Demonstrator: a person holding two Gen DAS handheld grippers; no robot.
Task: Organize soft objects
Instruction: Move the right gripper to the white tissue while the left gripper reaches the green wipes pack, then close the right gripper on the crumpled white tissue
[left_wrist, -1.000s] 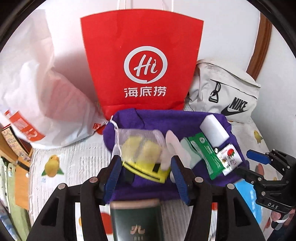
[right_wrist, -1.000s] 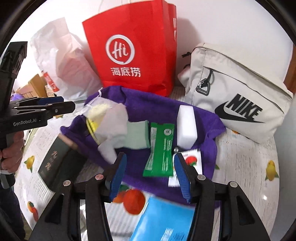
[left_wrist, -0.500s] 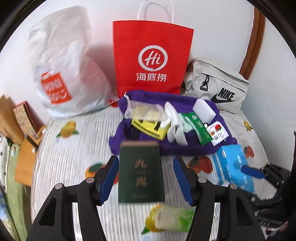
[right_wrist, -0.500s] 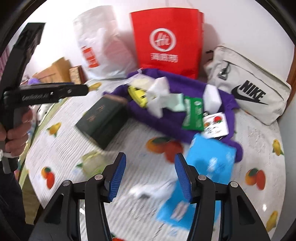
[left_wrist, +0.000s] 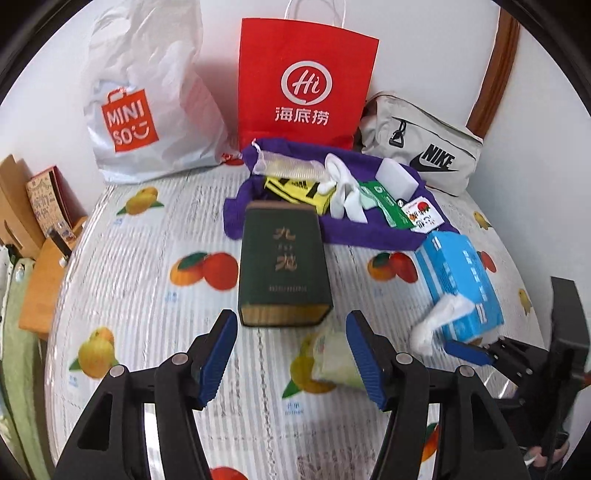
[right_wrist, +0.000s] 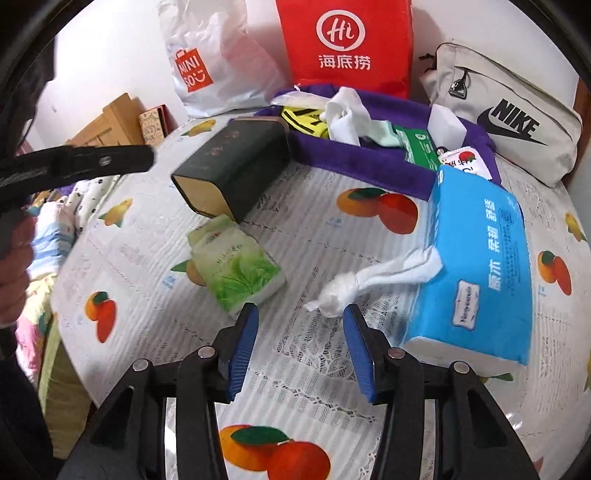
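Blue-padded left claw (left_wrist: 291, 347) and right claw (right_wrist: 301, 341) both released, level above fruit-print tablecloth (right_wrist: 314, 229), empty.

Likely a home: fruit-print tablecloth (left_wrist: 155, 258), shopping bags (left_wrist: 306, 81), Nike pouch (right_wrist: 506, 110) against a wall

Blue tissue pack (right_wrist: 480, 266) flat beside purple cloth (right_wrist: 369, 158)

Bright, even daylight throughout; soft shadows on the wall (left_wrist: 221, 44) behind the bags. Mild glare on the tablecloth (right_wrist: 546, 424) at lower right. Strong fisheye bending and black vignette at edges. Slight motion blur along the left margins; centres sharp.
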